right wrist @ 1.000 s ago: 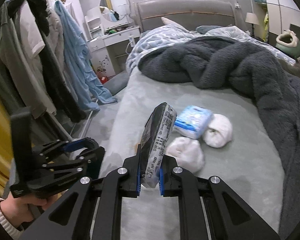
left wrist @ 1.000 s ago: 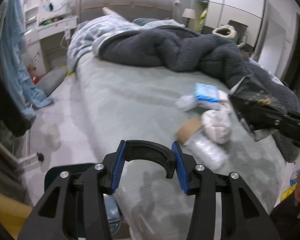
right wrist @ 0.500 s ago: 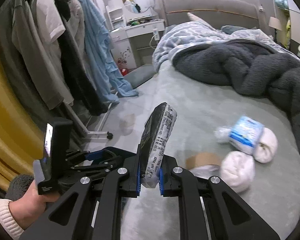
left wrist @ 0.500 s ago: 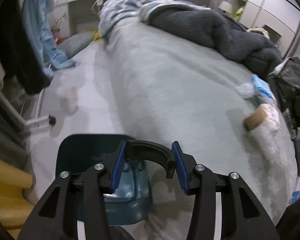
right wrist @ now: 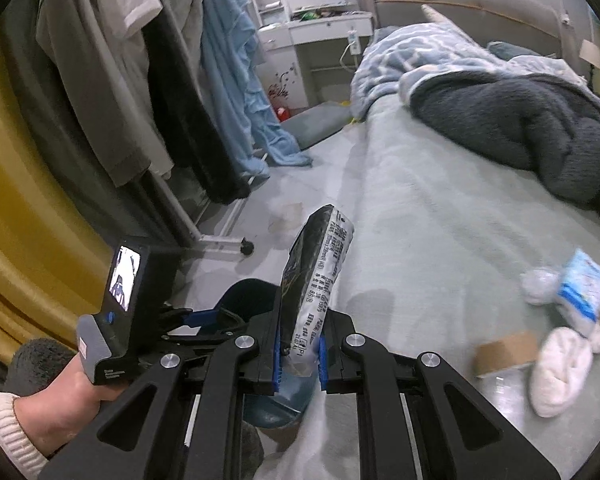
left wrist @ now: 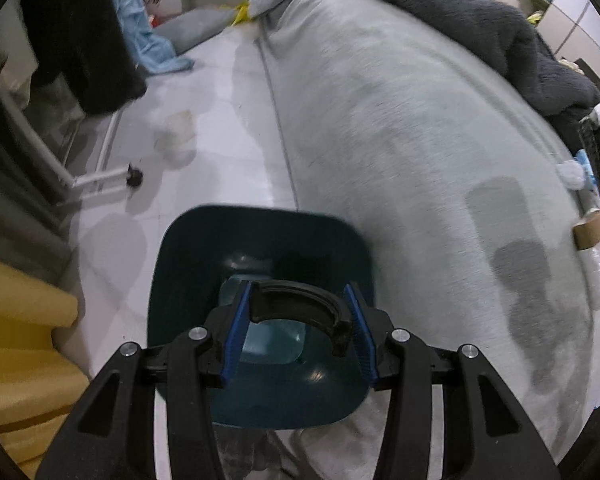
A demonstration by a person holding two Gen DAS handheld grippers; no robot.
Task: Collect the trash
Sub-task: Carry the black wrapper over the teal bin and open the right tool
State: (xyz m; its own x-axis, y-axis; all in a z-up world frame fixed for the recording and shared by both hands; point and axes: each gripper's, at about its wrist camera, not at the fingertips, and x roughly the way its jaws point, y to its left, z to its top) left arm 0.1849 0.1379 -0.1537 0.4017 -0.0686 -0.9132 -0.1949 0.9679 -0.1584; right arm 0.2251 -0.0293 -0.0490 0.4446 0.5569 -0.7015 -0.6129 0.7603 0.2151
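My right gripper is shut on a black snack wrapper and holds it upright above a dark teal trash bin on the floor by the bed. My left gripper is open and empty, right over the bin's mouth. A clear plastic piece lies inside the bin. On the bed lie white crumpled tissues, a blue and white packet and a clear bottle with a brown cap. The left gripper also shows in the right wrist view.
The grey bed fills the right side, with a dark fleece blanket further up. A clothes rack with hanging clothes stands at the left, its wheeled foot on the floor. A yellow curtain hangs at the far left.
Both grippers have swung left from the bed towards the floor. The trash bin now sits under the left gripper, and the right gripper has carried the wrapper over it.
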